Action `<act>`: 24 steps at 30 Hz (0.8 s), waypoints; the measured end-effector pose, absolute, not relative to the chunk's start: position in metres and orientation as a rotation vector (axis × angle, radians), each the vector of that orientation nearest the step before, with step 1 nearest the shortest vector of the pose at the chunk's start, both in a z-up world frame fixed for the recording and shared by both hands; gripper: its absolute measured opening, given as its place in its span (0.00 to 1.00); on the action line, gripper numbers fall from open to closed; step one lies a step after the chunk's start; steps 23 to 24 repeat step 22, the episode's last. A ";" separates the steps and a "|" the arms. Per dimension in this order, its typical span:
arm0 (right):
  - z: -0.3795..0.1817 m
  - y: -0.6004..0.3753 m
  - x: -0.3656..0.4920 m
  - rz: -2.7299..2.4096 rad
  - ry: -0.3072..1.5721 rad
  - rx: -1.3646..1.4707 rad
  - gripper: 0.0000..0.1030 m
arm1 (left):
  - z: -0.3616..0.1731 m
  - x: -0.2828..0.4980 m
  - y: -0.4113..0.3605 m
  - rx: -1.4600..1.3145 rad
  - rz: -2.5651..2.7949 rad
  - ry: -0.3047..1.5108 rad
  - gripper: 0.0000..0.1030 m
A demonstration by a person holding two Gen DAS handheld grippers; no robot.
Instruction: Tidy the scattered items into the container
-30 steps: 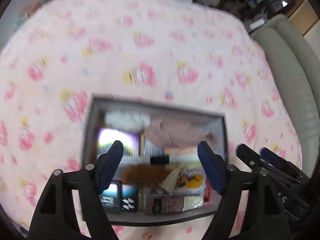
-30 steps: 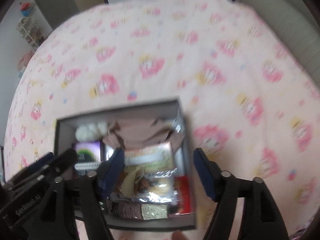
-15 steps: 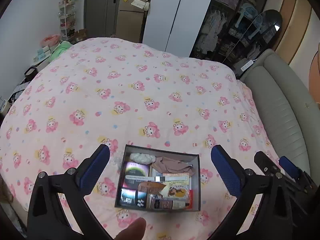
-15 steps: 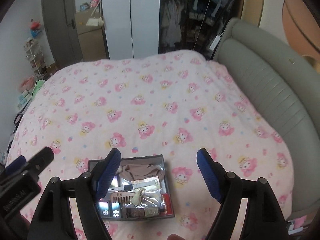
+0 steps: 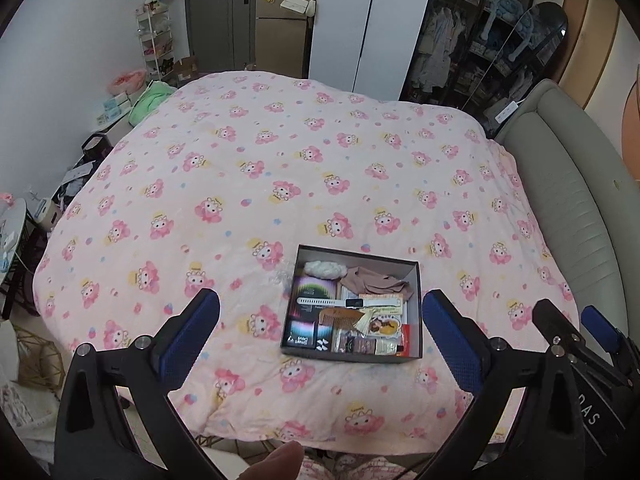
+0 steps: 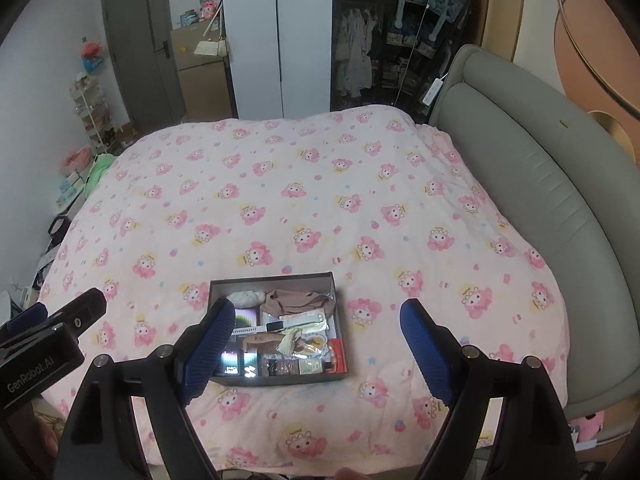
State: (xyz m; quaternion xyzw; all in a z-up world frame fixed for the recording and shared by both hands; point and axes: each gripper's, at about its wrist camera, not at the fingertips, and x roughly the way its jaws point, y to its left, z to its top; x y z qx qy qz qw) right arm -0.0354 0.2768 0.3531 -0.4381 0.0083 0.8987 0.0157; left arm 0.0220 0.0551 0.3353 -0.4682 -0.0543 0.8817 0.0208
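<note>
A dark open box [image 5: 418,280] [image 6: 338,304] sits on the near part of a pink patterned bedspread [image 5: 280,168] [image 6: 312,208]. It holds a white smartwatch [image 5: 348,302], a brown comb [image 5: 340,315], a beige cloth [image 5: 378,282], a white fluffy ball [image 5: 325,269] and several small packets. My left gripper [image 5: 320,332] is open and empty, held high and back from the box. My right gripper [image 6: 318,344] is open and empty too, also well above the box. The right gripper shows in the left wrist view [image 5: 576,344].
A grey padded headboard [image 5: 572,184] [image 6: 532,200] borders the bed on the right. White wardrobe doors [image 5: 372,20] and open dark shelves [image 6: 384,32] stand beyond the bed. Clutter and a white rack [image 5: 154,40] stand by the left wall.
Both grippers have pulled up and far back from the box. It went from filling the views to a small item on the bed. Both stay open and empty.
</note>
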 end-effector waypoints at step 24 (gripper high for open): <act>0.335 0.280 -0.023 2.686 0.002 -1.648 0.82 | 0.316 0.041 0.064 -1.654 2.579 -0.174 0.99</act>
